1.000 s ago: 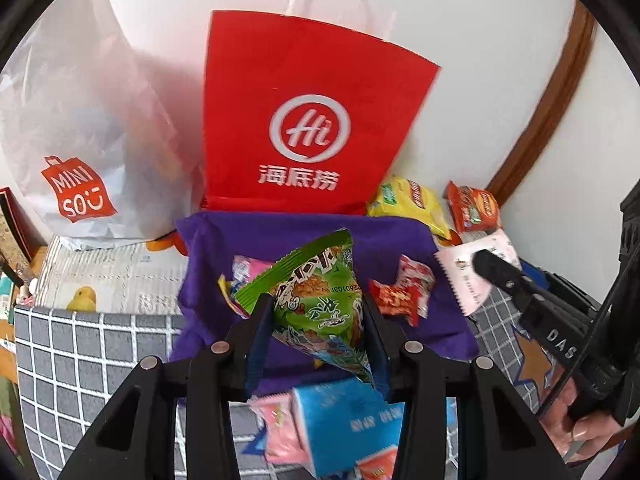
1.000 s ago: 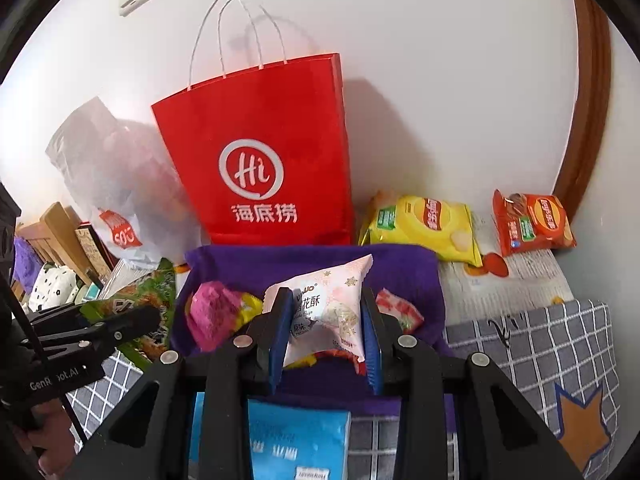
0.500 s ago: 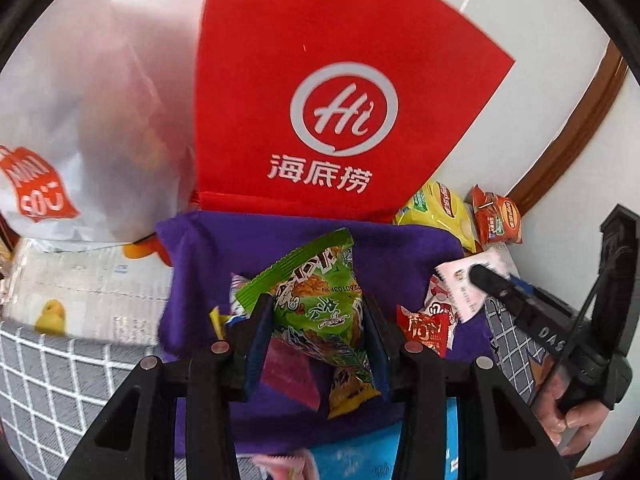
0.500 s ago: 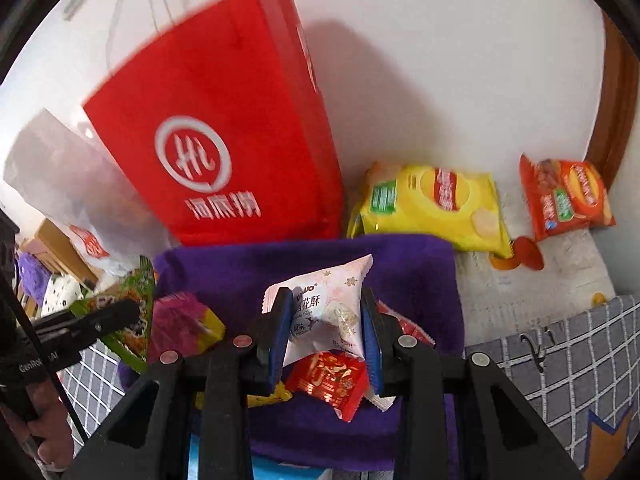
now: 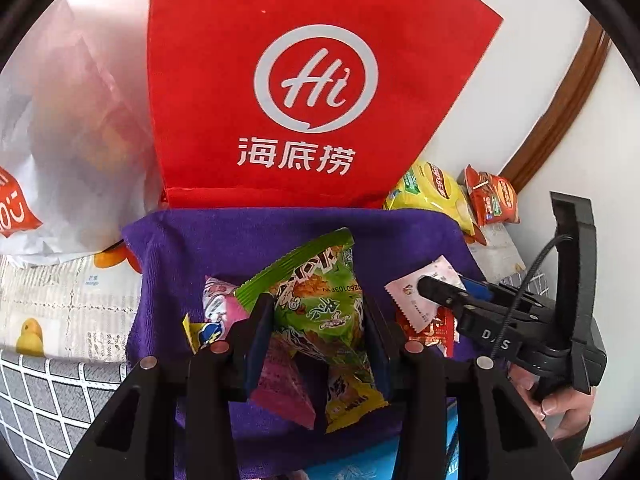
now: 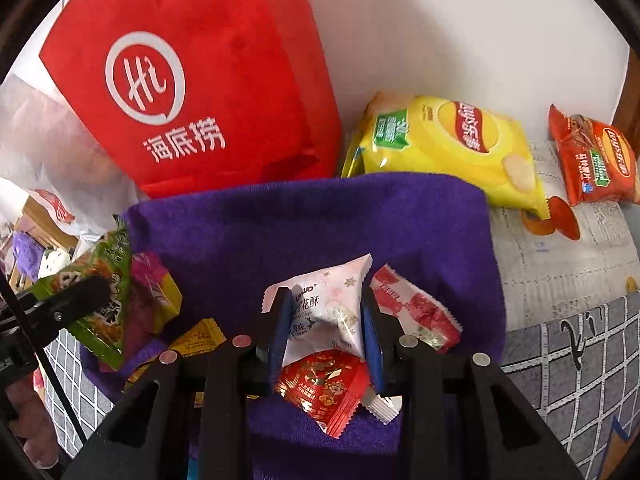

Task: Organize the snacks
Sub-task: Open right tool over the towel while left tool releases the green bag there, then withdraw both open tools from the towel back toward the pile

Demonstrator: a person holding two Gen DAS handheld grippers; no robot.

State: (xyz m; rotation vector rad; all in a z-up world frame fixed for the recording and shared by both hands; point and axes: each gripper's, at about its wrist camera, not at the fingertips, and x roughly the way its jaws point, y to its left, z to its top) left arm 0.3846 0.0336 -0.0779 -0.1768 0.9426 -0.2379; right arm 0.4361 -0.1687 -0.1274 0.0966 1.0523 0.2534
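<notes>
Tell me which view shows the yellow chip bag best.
The right wrist view: the yellow chip bag lies there nearly whole, logo readable, beside the red paper bag. The left wrist view shows only a small part behind the purple cloth.

Both wrist cameras look steeply down along their tongs, close over the purple cloth bin; both also show the tall red paper bag behind.

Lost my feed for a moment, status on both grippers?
Left gripper shut on green snack pack. Right gripper shut on white pastry packet. Both over purple cloth; loose snacks underneath.
</notes>
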